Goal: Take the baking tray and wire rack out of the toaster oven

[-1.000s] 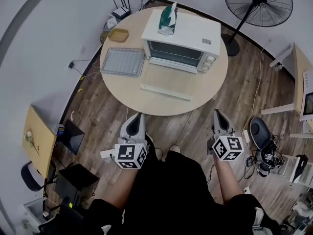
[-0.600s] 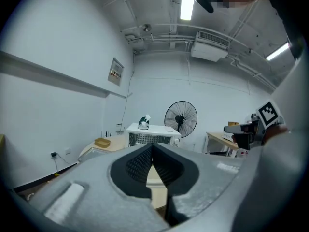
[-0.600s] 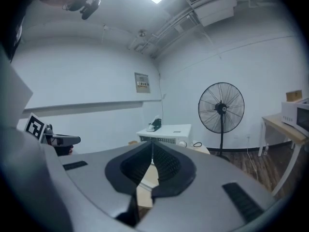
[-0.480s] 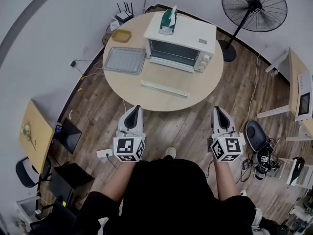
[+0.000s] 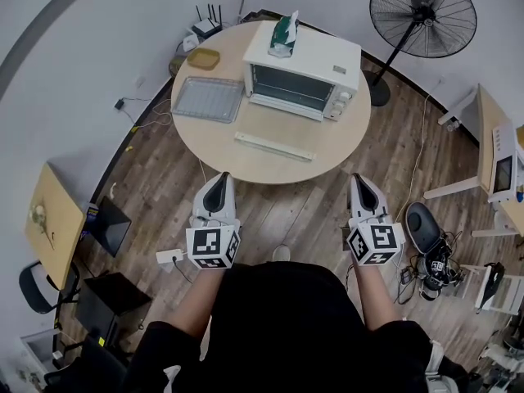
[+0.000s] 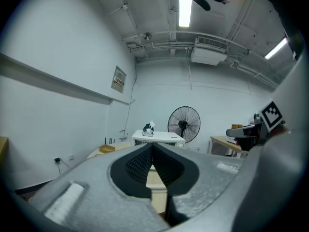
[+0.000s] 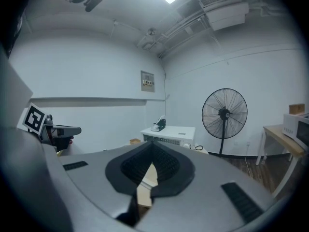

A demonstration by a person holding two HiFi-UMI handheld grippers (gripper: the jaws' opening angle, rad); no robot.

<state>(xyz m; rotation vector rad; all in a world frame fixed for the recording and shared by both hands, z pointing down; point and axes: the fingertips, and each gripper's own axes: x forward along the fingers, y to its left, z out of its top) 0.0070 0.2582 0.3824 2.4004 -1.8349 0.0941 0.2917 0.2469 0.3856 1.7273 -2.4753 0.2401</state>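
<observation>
Standing short of round table (image 5: 332,142), you hold both tongs clenched on nothing: left tongs (image 5: 219,183) and right tongs (image 5: 359,182) over wood floor, well apart from toaster oven (image 5: 303,72).

- Oven door looks shut; contents behind glass too small to tell.
- Grey tray (image 5: 206,99) lies on table just left of oven.

Risks for you:
- Reach handle with tongs unopened and they likely slip off.
- Jolt oven and green object (image 5: 282,33) on top may topple.
- Pale strip (image 5: 274,146) in front may foul door swing.
</observation>
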